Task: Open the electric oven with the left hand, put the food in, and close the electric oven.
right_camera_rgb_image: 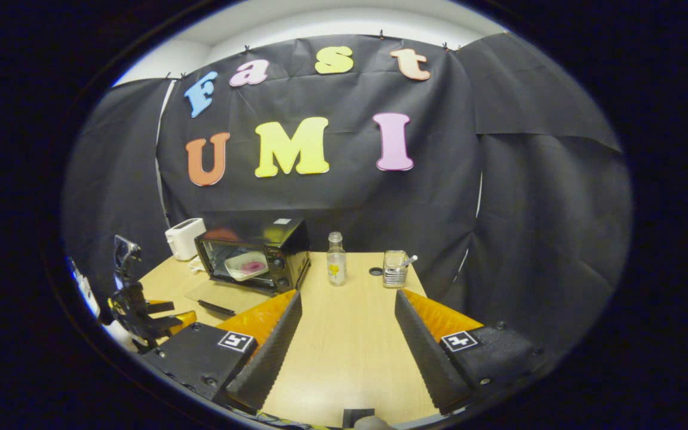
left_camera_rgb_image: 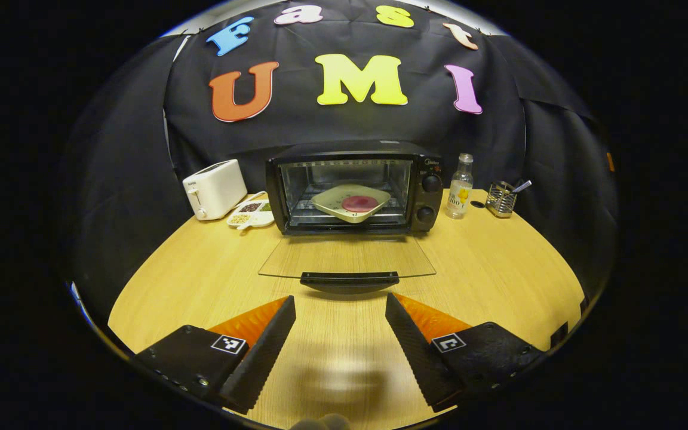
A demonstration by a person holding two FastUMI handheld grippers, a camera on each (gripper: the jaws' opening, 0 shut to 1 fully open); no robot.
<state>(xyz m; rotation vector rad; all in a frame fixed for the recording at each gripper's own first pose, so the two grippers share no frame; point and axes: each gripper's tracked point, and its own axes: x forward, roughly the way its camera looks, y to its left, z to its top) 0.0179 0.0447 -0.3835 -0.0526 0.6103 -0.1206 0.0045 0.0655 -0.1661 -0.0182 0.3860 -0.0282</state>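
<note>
- The electric oven [left_camera_rgb_image: 353,186] stands at the back of the wooden table [left_camera_rgb_image: 499,269], its glass door [left_camera_rgb_image: 347,257] folded down flat toward the camera.
- Inside, on the rack, a plate [left_camera_rgb_image: 350,203] holds the round reddish food [left_camera_rgb_image: 360,203].
- The left gripper [left_camera_rgb_image: 340,307] hangs just short of the door handle [left_camera_rgb_image: 349,279], its 2 fingers spread wide with nothing between them.
- The right gripper [right_camera_rgb_image: 347,301], off to the oven's right, is likewise spread and empty.
- A toaster [left_camera_rgb_image: 214,189] sits left of the oven, a bottle [left_camera_rgb_image: 460,186] right.
</note>
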